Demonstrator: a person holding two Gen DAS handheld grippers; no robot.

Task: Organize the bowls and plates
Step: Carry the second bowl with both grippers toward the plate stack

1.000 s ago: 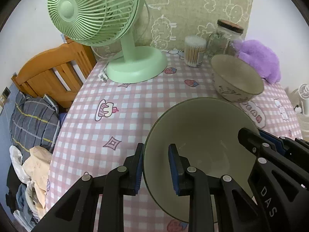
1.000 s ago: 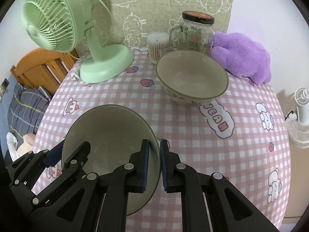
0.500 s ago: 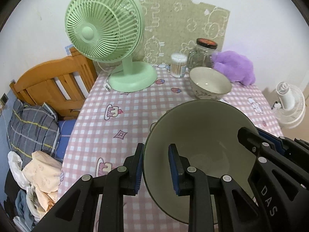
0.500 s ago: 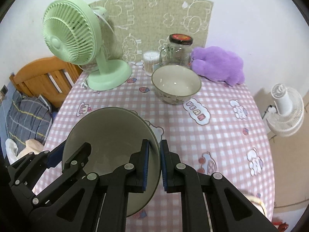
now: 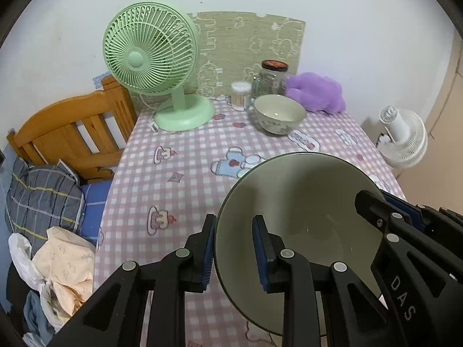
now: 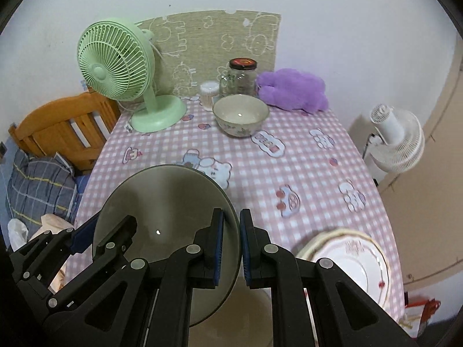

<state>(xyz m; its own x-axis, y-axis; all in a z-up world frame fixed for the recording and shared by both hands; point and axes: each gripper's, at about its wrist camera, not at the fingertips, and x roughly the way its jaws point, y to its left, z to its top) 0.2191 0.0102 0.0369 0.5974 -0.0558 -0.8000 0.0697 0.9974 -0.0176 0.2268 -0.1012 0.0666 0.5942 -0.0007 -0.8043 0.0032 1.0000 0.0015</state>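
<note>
Both grippers hold one olive-green bowl [image 5: 303,202] in the air above the near part of the table. My left gripper [image 5: 233,245] is shut on its left rim. My right gripper [image 6: 230,241] is shut on its right rim [image 6: 162,202]. The right gripper's body also shows in the left wrist view [image 5: 405,245]. A cream patterned bowl [image 5: 279,114] stands upright at the back of the table and also shows in the right wrist view [image 6: 241,114]. A stack of white floral plates [image 6: 356,263] lies at the near right of the table.
A green desk fan [image 5: 162,75], a cotton-swab tub [image 5: 240,96], a glass jar [image 5: 270,79] and a purple plush [image 5: 315,92] line the back of the checked table [image 6: 303,173]. A wooden bed frame [image 5: 72,127] is left, a white floor fan [image 6: 396,141] right.
Both grippers have lifted the green bowl and drawn it back from the cream bowl toward the near edge. The plate stack has come into the right wrist view.
</note>
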